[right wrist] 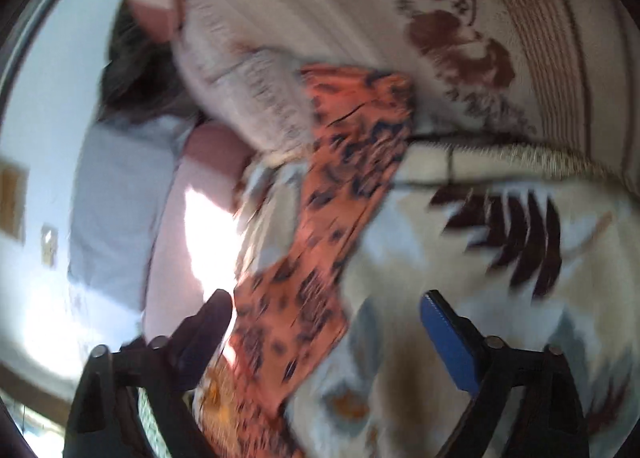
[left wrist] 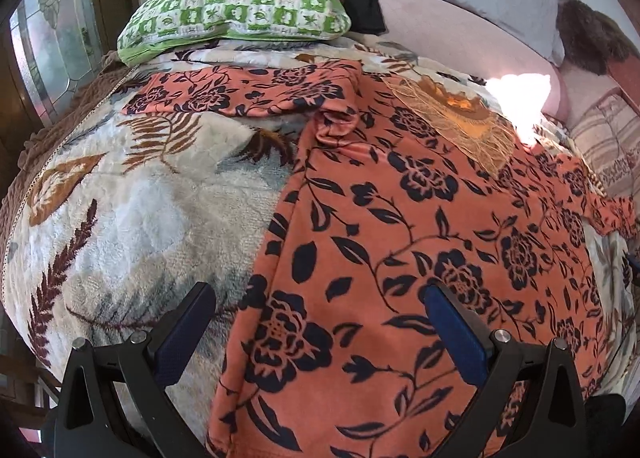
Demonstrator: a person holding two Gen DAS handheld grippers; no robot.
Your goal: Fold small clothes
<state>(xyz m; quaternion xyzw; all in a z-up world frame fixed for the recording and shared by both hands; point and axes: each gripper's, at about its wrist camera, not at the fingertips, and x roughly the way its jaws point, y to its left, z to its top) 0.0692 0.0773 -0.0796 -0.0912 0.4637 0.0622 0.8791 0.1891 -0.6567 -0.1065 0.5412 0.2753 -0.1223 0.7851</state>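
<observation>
Orange floral top (left wrist: 420, 218) spread flat on bed blanket (left wrist: 132, 194), sleeves out, ready for folding. Left hand-held gripper (left wrist: 320, 322) wide over near hem; right hand-held gripper (right wrist: 326, 328) wide, empty (blurred), by right sleeve (right wrist: 352, 146).

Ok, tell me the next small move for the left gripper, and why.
Probably lower the left gripper and close on the near edge of the orange floral garment. Its jaws are open and holding nothing, and the garment lies spread flat on the blanket with one sleeve out to the side, still unfolded.
</observation>
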